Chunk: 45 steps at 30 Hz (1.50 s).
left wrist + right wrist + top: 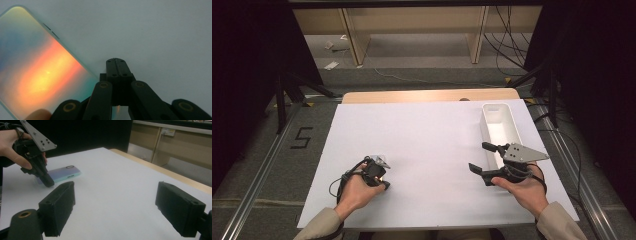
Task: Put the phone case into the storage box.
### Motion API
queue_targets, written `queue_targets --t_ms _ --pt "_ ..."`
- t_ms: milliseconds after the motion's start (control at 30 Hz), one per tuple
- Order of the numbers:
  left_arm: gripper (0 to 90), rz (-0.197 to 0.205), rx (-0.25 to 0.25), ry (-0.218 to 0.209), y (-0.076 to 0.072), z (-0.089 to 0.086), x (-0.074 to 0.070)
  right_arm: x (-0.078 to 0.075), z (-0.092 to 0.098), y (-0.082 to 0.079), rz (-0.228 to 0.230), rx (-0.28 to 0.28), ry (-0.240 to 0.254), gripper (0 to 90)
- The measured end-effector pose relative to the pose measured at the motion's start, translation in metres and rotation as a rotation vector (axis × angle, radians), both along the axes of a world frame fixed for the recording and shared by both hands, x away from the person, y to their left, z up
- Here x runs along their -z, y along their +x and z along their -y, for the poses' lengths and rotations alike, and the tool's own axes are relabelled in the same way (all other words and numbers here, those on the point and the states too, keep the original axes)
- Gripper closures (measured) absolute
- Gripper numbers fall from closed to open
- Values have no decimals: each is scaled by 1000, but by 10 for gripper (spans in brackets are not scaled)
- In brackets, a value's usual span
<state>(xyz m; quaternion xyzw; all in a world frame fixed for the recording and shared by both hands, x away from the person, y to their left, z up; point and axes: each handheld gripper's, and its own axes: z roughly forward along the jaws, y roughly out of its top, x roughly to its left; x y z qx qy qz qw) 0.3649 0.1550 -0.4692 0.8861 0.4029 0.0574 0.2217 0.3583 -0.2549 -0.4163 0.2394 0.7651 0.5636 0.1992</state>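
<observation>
On the white desk (pixel 437 135), our white bin (pixel 499 125) sits at two o'clock. Right jaws (pixel 482 157) gape empty. Left jaws (pixel 116 65), closed empty, nudge the phone (pixel 61 174) at seven; it could skid away.

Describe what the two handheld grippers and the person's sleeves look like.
Both grippers are black, with two blocky jaws on hinged links that have brass-coloured pivot rings. The right gripper carries a grey three-cornered plate with small holes on top; the left gripper has one too. A black cable loops from the left one beside the left hand. Both sleeves are beige.
</observation>
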Motion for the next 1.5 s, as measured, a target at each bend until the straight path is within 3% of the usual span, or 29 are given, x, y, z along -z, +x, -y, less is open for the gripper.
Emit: queue_targets --t_ms 633,1300,1500 --pt "898 3 -51 44 -9 -30 -1 0 1 0 0 1 3 170" --pt "895 3 -67 57 -9 -36 -1 2 1 0 -1 -2 -1 168" --pt "856 4 -68 57 -9 -38 -1 1 0 0 1 -1 -2 168"
